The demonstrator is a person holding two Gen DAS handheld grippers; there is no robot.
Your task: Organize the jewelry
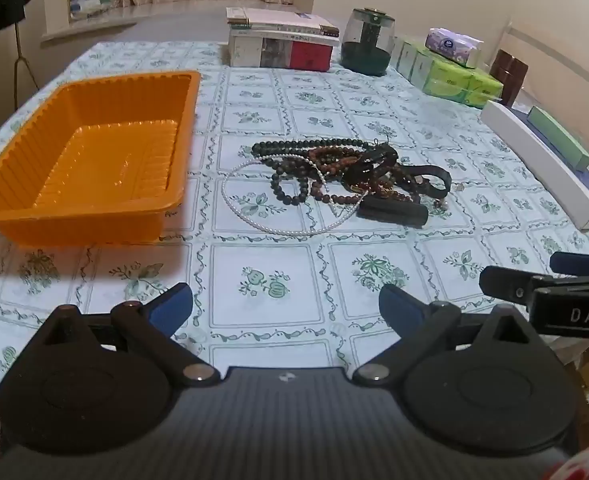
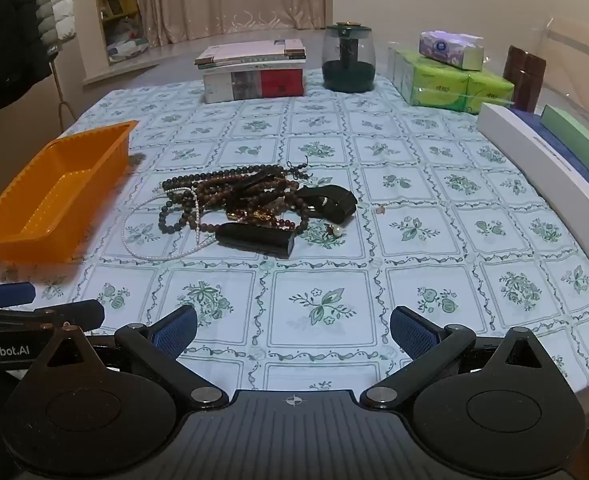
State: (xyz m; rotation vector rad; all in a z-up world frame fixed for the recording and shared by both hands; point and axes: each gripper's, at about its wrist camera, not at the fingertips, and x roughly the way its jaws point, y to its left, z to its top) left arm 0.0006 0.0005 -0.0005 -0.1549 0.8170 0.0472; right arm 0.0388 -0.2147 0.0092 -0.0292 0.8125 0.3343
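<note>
Left wrist view shows our left tongs (image 1: 285,306) spread wide and empty; the right tongs (image 2: 293,330) likewise. We have yet to begin: the tangled jewelry pile (image 1: 336,176) lies mid-desk beside the empty orange tray (image 1: 94,152). Next we must reach forward and pinch one strand cleanly.

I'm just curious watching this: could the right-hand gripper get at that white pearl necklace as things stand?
Probably yes. The right gripper is open and empty, with only bare tablecloth between it and the pearl necklace, whose near loop lies clear of the tangled dark beads.
</note>
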